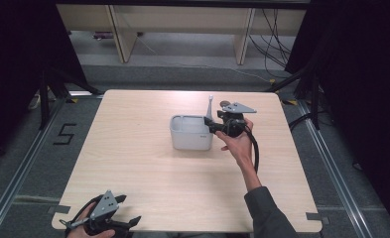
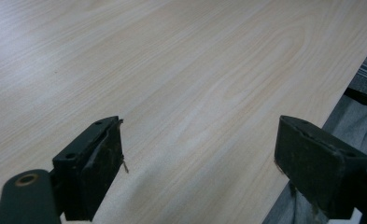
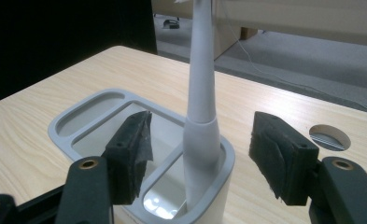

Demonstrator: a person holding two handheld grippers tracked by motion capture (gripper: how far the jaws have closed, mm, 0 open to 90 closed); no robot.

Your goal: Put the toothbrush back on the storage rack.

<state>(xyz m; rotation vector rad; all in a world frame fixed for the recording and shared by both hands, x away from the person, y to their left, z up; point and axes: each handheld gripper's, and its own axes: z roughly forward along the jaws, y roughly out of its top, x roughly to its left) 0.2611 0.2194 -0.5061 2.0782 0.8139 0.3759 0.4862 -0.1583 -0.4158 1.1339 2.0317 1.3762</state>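
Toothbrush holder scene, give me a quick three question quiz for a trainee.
1. True or false: the right gripper presses its pads on the toothbrush.
2. The toothbrush stands in which part of the grey holder: A, the small end compartment; B, the large middle compartment?
3. What lies under the open left gripper?

Key:
1. False: its jaws stand apart on either side of the toothbrush, clear of it.
2. A.
3. The bare wooden table, near its edge.

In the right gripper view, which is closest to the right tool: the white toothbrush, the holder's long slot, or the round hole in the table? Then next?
1. White toothbrush, upright between the right tool's jaws.
2. Long slot, at the holder's far left end.
3. Round hole, in the table beyond the right jaw.
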